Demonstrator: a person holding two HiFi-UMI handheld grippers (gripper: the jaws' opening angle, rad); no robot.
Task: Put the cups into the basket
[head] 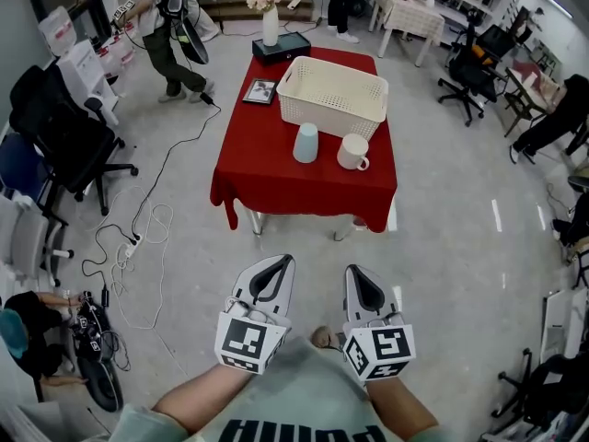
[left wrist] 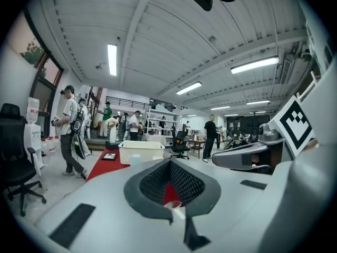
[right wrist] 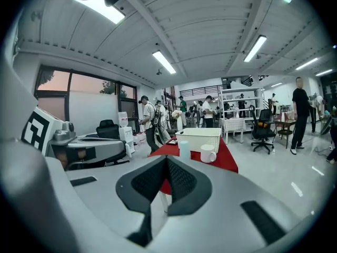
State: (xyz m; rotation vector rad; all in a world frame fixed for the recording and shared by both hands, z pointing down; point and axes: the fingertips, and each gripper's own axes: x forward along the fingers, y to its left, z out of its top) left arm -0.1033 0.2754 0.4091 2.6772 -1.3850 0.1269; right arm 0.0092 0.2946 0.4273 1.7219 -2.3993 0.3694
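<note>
While both cups stand outside the basket (head: 333, 98), no part of the task shows as done. Legible writing is scarce: the dark print on the wearer's pale green shirt (head: 304, 403) is cut off by the frame edge and cannot be read, and each gripper's cube bears only black-and-white square markers. The pale blue cup (head: 306, 143) stands just in front of the basket's near wall, toward its left corner. The white mug (head: 352, 152) stands just to that cup's right, also in front of the basket, handle turned to the right. The basket is cream, perforated and rectangular, and rests on a table under a red cloth (head: 267, 178). A small framed picture (head: 260, 91) lies just left of the basket. Beyond the basket's far-left corner sit a black box (head: 282, 47) and a white vase of flowers (head: 270, 26). The left gripper (head: 283, 261) and right gripper (head: 353, 271) hover over grey floor, well short of the basket on its near side, each with tongs closed tip to tip on nothing. Office chairs, loose floor cables, shelving and several standing people surround the basket's table under strip lights.
</note>
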